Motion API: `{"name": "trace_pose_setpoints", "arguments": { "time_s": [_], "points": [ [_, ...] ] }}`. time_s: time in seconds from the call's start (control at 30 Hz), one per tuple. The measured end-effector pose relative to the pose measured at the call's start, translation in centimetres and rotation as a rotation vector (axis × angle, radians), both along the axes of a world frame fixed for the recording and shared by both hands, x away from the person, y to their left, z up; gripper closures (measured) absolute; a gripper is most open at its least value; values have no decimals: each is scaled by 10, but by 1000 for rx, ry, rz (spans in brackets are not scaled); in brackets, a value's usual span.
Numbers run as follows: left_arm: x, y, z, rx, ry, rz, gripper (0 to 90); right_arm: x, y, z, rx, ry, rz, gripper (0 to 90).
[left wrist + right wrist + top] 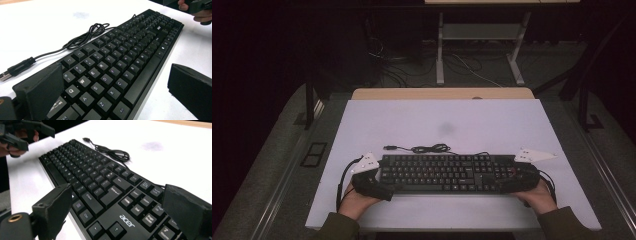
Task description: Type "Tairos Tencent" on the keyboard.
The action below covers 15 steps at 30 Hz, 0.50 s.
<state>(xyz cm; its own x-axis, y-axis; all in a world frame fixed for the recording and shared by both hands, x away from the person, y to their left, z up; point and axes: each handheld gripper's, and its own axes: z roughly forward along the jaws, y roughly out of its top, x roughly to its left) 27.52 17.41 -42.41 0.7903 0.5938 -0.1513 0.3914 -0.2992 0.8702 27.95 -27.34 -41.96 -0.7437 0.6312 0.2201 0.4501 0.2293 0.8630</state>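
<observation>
I have both grippers straddling the ends of the flat black plastic keyboard (447, 173), and I judge the step in hand is to take hold of it at both ends for a lift or shift; to do that well I want each pair of jaws to close on the frame edges — not on the keys — and both ends to rise together so the board stays level. The left gripper (113, 85) stands spread wide, one jaw over the keyboard's far edge by the Q row, the other off its near edge, gripping nothing; the right gripper (120, 212) is likewise parted across the keypad end, clasping nothing yet. The thin black cable (429, 148) lies coiled just behind the keyboard, its plug (10, 70) loose on the white tabletop (492, 120); I would watch that it drags freely.

The keyboard lies flat near the tabletop's front edge, long side toward me — a full-size board with a number pad, white lettering on the keys, a maker's name printed by the arrow keys.
</observation>
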Motion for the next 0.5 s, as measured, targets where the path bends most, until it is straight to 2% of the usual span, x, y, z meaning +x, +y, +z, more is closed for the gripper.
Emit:
{"name": "trace_pose_setpoints", "arguments": {
  "time_s": [0.5],
  "points": [
    [2,-2,0,-5,1,-3,0,5,11,1,14,11,23,92]
  ]
}}
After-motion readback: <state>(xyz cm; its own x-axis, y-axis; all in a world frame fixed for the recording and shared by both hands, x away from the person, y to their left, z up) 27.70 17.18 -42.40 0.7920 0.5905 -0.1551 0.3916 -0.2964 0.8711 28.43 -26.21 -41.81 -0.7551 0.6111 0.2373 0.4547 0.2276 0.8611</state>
